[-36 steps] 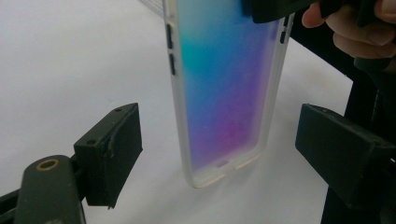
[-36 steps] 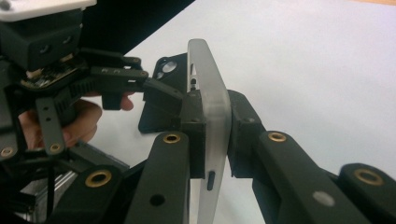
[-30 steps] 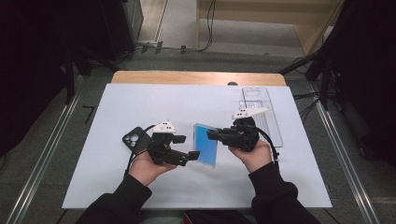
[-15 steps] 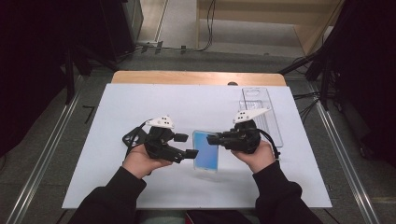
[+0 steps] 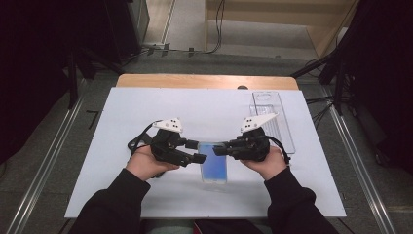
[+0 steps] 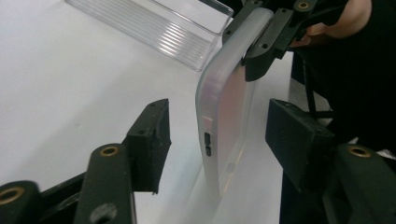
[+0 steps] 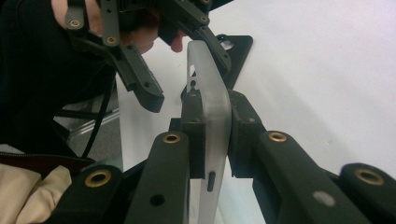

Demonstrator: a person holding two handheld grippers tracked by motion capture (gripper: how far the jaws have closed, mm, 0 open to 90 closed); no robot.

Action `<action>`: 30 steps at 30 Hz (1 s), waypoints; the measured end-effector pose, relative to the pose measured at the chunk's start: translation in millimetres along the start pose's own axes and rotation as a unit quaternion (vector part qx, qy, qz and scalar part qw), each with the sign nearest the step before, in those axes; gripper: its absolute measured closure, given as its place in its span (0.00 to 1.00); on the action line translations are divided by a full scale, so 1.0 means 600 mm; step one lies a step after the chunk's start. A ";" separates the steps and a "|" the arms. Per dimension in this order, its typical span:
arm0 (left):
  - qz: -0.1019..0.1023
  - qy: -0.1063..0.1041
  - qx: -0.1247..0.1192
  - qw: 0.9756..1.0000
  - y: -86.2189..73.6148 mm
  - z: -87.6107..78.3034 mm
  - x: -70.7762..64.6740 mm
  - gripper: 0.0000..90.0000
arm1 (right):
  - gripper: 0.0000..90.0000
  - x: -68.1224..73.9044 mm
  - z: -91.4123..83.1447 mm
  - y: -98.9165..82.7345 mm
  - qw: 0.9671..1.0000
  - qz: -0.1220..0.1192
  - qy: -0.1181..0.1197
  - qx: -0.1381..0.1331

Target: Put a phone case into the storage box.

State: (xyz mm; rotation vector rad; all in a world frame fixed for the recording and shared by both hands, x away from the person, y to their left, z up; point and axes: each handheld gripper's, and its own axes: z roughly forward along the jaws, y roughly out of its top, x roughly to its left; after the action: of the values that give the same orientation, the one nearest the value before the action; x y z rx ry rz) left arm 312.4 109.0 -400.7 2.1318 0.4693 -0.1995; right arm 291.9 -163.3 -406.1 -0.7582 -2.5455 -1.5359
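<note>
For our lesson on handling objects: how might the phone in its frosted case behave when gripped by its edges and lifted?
The phone keeps flat with the right gripper clamping one end, so it is probably stiff. Its frosted case looks smooth and rounded, so the pads could slip. It is thin and stands on edge, so it would likely tip if released.

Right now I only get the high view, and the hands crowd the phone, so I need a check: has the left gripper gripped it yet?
Observer: No. The left gripper has just been closing its jaws with the phone between them, but gaps remain on both sides.
Operator: And the right one?
Observer: The right gripper is clamped on the phone, with pads pressing both faces.
Operator: Where are its side buttons?
Observer: The buttons are on the edge facing the left gripper.
</note>
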 end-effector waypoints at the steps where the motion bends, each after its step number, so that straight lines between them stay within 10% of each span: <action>1: 0.003 -0.005 0.001 1.000 0.001 0.000 0.000 0.51 | 0.86 0.001 0.001 0.000 1.000 -0.003 0.003 0.002; 13: 0.008 -0.057 0.005 0.998 -0.002 -0.008 0.001 0.89 | 0.86 0.005 0.006 0.001 0.999 -0.020 0.045 0.004; 24: -0.004 -0.069 0.008 0.998 0.002 -0.012 0.001 0.90 | 0.84 0.004 0.004 0.001 0.998 -0.015 0.055 0.002; 30: -0.009 -0.059 0.007 0.998 0.003 -0.019 0.000 0.90 | 0.58 0.008 -0.003 0.002 0.999 -0.010 0.044 -0.009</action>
State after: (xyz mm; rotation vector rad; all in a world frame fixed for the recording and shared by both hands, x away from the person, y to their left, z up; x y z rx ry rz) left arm 312.6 117.3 -392.9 2.1168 0.4193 -0.3369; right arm 288.3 -162.4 -402.7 -0.6532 -2.4860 -1.5647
